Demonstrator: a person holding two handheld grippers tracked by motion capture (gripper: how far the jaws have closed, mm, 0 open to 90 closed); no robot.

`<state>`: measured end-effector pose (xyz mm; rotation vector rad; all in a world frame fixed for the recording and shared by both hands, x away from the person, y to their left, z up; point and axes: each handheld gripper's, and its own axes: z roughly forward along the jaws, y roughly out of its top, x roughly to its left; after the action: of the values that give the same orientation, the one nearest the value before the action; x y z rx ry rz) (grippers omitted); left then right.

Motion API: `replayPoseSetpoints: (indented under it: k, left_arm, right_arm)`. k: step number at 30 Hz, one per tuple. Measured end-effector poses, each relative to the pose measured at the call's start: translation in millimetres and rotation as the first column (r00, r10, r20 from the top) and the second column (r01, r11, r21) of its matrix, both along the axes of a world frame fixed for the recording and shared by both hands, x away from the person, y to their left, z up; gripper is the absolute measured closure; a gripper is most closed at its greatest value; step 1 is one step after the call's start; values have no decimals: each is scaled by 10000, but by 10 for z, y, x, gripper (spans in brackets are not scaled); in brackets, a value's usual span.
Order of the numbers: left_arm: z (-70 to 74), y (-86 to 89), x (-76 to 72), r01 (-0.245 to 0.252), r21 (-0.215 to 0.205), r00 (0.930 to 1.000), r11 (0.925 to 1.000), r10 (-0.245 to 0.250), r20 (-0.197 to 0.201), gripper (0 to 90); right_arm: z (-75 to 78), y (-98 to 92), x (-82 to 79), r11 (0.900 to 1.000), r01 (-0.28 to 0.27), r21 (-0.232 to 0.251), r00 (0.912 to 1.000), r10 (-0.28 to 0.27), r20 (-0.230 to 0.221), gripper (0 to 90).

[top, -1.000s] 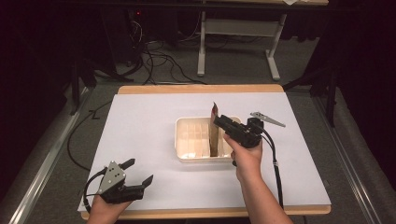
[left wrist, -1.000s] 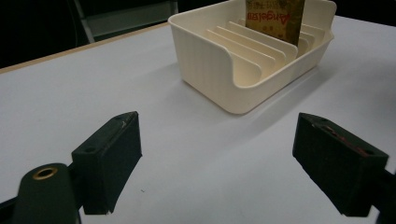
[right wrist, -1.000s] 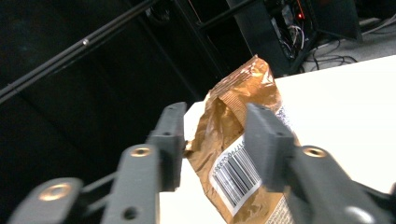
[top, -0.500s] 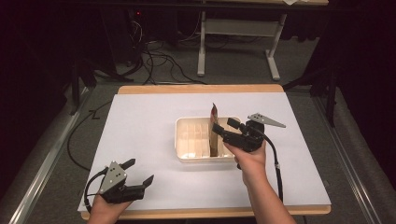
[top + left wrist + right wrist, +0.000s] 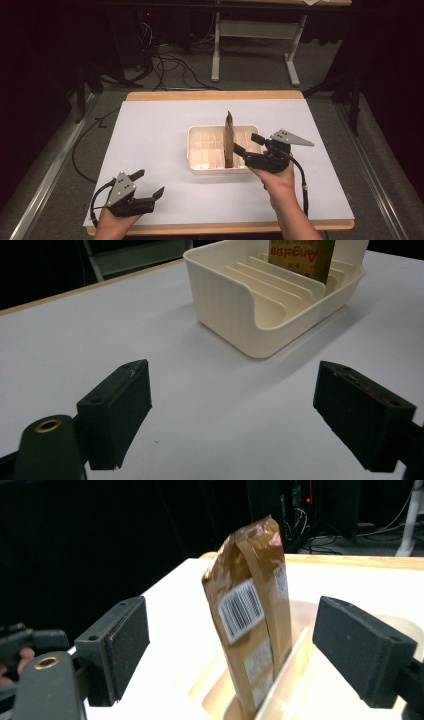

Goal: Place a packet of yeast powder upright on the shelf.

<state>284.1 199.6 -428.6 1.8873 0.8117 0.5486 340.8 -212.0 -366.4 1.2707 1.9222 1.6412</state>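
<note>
Brown packet (image 5: 229, 142) stands upright in a slot of the cream rack (image 5: 202, 150) at mid-desk (image 5: 150, 130). Right claw (image 5: 247, 143) hangs released just beside the packet, jaws apart. Left claw (image 5: 148, 184) rests near the desk's front left corner, also released, gripping nothing.

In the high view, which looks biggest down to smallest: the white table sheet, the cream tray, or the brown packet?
1. White table sheet: by far the largest.
2. Cream tray.
3. Brown packet, standing on edge in the tray, so it shows only a thin sliver.
</note>
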Motion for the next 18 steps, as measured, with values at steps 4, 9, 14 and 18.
replayPoseSetpoints:
  k: [4,9,14,18]
  left_arm:
    - [-6,-6,3,2,40,10000,10000,-2,-22,158]
    - [-13,-5,5,-15,5,9999,10000,15,-124,158]
    - [-16,-10,2,-34,31,9999,10000,34,-137,158]
    - [-21,-15,6,-60,35,9999,10000,61,-151,158]
  right_arm:
    - [-49,-115,-154,9988,-8,-485,9999,15,142,154]
    - [-130,-275,-316,9958,69,-915,9994,-38,336,160]
    - [-262,-434,-428,9908,339,-1312,9987,-285,432,171]
    - [-419,-664,-531,9846,721,-1592,9972,-683,295,187]
